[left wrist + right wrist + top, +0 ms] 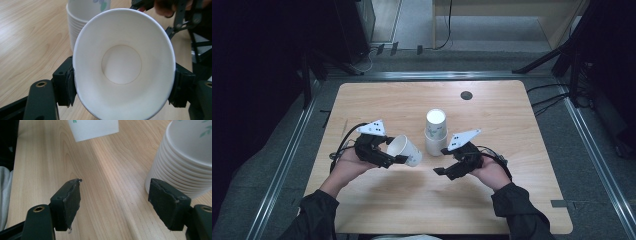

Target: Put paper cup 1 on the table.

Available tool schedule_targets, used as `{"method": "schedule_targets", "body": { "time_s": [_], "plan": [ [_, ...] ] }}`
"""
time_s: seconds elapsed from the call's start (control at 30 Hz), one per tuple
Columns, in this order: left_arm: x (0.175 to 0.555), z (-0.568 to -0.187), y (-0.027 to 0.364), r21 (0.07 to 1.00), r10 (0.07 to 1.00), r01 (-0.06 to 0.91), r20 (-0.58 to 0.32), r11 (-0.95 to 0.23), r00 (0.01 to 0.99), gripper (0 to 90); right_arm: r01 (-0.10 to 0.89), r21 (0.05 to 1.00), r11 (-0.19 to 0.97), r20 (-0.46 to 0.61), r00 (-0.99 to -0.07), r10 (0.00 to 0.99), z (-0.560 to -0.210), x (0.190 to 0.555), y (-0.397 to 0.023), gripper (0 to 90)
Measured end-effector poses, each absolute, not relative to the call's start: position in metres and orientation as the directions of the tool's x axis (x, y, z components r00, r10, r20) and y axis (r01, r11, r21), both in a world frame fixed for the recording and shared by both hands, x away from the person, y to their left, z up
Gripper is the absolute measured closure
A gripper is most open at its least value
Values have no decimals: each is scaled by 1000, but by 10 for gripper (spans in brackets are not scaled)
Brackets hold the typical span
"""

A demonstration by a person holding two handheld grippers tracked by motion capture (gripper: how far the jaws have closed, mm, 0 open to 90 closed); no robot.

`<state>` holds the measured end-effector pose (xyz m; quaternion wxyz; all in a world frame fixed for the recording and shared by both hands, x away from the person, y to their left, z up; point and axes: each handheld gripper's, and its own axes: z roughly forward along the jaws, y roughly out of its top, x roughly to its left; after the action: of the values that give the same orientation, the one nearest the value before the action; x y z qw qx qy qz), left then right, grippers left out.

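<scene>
While the left gripper [398, 159] squeezes a single paper cup [406, 150] sideways, its rim may buckle — the right gripper [441, 161], unclenched and empty, could topple the cup stack [435, 132]

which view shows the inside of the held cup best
The left gripper view: the cup faces it mouth-on, its empty bottom visible, squeezed between the fingers. The high view shows it sideways; the right gripper view catches just its outer wall.

High view looks down from above; both gripper views – close, low – share the cup stack [435, 131].
</scene>
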<state>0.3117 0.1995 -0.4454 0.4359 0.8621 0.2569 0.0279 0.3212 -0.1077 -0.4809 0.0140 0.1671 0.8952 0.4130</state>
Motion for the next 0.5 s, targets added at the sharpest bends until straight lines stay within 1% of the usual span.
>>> {"method": "schedule_targets", "body": {
  "time_s": [0.13,0.23,0.43,0.5],
  "plan": [
    [310,-448,204,751,481,423,-161,-507,862,255,272,751,602,82,-943,322,-477,319,-111,261],
    [310,-450,207,744,491,430,-157,-512,857,255,276,754,596,80,-939,334,-475,319,-113,260],
    [310,-452,222,731,539,464,-157,-500,827,253,302,746,593,81,-926,369,-474,318,-117,258],
    [310,-453,227,723,553,470,-145,-507,821,253,289,742,605,60,-927,370,-474,315,-120,253]
  ]
}}
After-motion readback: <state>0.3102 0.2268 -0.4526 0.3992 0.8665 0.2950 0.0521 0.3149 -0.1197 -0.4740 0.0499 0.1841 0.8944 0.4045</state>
